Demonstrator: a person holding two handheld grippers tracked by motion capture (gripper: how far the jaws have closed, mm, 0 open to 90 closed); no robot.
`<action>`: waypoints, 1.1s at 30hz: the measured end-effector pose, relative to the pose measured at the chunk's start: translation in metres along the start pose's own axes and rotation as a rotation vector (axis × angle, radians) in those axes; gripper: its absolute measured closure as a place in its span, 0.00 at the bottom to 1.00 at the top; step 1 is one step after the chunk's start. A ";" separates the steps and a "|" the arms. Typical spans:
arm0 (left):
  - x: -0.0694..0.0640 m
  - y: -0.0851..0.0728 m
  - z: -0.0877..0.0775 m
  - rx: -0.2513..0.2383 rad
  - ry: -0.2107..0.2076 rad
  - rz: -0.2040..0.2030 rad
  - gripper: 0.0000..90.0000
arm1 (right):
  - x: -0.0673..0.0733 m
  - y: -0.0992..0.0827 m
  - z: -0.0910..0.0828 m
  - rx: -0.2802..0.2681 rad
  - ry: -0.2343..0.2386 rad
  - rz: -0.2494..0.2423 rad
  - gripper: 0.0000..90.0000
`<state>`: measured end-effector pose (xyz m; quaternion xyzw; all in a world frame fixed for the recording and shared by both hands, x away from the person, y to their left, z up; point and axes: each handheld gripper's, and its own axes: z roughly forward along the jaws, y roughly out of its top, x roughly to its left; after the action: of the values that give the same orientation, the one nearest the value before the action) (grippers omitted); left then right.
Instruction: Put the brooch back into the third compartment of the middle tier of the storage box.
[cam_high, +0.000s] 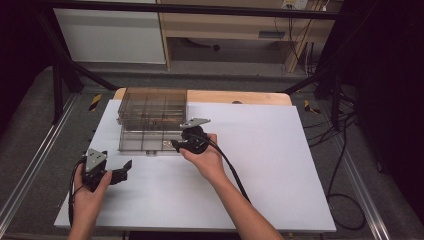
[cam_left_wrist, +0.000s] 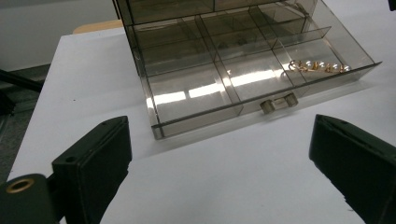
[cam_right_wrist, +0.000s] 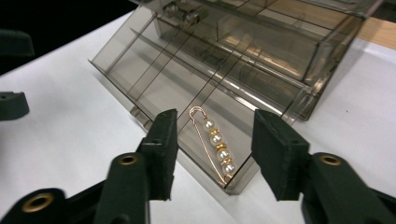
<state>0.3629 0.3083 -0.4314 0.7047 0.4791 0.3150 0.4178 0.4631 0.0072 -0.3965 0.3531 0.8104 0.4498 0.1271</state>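
Two black jaws of the right gripper (cam_right_wrist: 212, 158) are seen closest in the right gripper view, parted approx. halfway, nothing pinched btwn them. Just beyond, framed by the gap, the pearl brooch pin (cam_right_wrist: 215, 145) is found lying flat in the near corner compartment of the pulled-out drawer (cam_right_wrist: 154, 88); pads are apart from it, so it can be judged as released already. 1 pin is counted, w/ 4 pearls on a gold wire.

Left gripper (cam_left_wrist: 219, 154) is held wide, jaws at approx. 8 and 4 o'clock of its own view, nothing gripped; from there the drawer front w/ 1 small clear handle (cam_left_wrist: 278, 103) is seen at 12 o'clock, the pin (cam_left_wrist: 317, 66) at approx. 2 o'clock.

From the high view, the left gripper (cam_high: 117, 172) is parked at 8 o'clock on the white board (cam_high: 280, 165), the right gripper (cam_high: 176, 145) at the drawer's front corner near centre. Smoked-plastic organiser (cam_high: 152, 107) is stood at 11 o'clock; 1 drawer is out.

Progress, as judged: pin is stowed; what's left is prob. the drawer being pushed shut. 2 grippers, both free for that.
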 end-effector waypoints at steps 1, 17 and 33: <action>0.000 0.000 0.000 -0.004 0.003 0.001 0.06 | 0.000 0.000 -0.002 -0.004 0.001 0.015 0.54; -0.007 0.002 0.007 0.007 0.015 0.032 0.06 | -0.001 -0.002 -0.019 -0.022 0.011 0.055 0.47; -0.004 0.001 0.005 0.008 0.018 0.026 0.06 | -0.002 0.003 -0.036 -0.005 -0.061 -0.035 0.34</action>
<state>0.3664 0.3030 -0.4328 0.7096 0.4749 0.3249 0.4066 0.4465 -0.0161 -0.3742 0.3520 0.8112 0.4385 0.1605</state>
